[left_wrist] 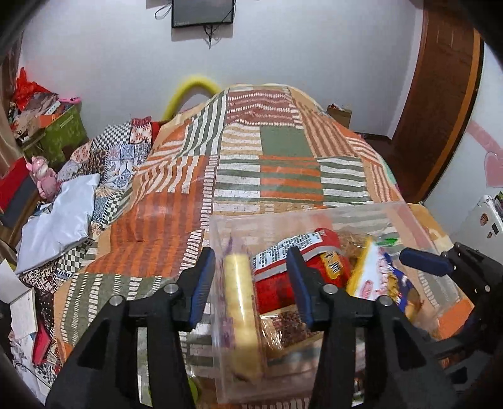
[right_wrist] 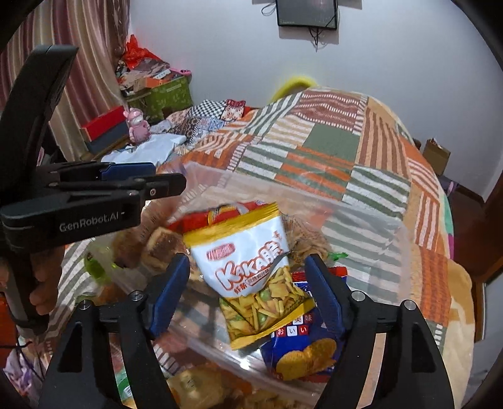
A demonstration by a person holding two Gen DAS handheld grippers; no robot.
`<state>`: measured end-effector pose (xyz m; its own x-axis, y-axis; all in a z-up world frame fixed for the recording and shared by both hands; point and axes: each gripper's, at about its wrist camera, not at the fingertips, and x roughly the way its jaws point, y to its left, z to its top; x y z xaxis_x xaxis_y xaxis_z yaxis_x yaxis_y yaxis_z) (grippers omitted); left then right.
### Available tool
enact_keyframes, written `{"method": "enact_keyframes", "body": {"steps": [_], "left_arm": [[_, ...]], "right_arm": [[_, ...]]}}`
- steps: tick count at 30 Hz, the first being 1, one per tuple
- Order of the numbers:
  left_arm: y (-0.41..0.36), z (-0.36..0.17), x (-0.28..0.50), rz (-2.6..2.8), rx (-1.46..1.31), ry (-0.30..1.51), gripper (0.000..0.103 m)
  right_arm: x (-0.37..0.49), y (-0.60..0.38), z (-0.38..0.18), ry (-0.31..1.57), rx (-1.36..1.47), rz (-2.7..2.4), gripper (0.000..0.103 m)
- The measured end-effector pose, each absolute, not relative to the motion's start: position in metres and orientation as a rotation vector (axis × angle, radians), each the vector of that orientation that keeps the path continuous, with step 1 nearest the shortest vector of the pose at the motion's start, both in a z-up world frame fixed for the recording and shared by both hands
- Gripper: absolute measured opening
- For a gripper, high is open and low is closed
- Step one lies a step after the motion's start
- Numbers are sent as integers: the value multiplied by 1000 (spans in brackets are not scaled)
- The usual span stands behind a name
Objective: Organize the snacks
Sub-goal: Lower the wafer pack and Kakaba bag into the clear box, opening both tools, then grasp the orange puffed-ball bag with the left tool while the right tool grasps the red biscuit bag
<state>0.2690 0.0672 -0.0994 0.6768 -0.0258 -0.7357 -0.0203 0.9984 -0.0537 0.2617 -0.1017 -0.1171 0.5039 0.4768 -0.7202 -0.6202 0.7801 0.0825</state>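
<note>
yellow biscuit roll [left_wrist: 242, 314] motion-blurred, clear box [left_wrist: 408, 217] cut off below, blue packet [right_wrist: 301, 352] half hidden behind white snack bag [right_wrist: 248, 267]

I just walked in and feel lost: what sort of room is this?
Most likely a bedroom: a bed under a patchwork bedspread, a screen on the wall, and curtains. A clear snack box sits on the bed.

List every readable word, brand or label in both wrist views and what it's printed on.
"GenRobot.AI": side of the left gripper.
"KAKA": white and yellow snack bag; the Chinese characters beside it are too small to read surely.
"おいい": blue chip bag.
Black print on the red bag's label: too blurred to read.
Yellow patch on the red bag: blurred.
</note>
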Motion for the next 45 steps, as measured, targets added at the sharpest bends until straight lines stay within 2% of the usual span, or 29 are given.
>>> {"method": "enact_keyframes", "body": {"steps": [3, 7, 15, 24, 32, 45], "left_arm": [[66, -88, 255, -10, -63, 801, 60], [66, -76, 233, -10, -67, 783, 65], [73, -68, 177, 27, -43, 764, 80], [92, -96, 130, 58, -92, 854, 80], [101, -140, 97, 68, -143, 984, 80], [85, -171, 105, -26, -185, 1074, 80]], "right_arm": [[253, -106, -107, 777, -191, 667, 73], [238, -114, -95, 742, -195, 656, 73], [204, -135, -78, 701, -184, 639, 77], [173, -152, -96, 754, -157, 626, 77], [153, -159, -135, 866, -138, 630, 77], [143, -140, -159, 900, -171, 664, 77]]}}
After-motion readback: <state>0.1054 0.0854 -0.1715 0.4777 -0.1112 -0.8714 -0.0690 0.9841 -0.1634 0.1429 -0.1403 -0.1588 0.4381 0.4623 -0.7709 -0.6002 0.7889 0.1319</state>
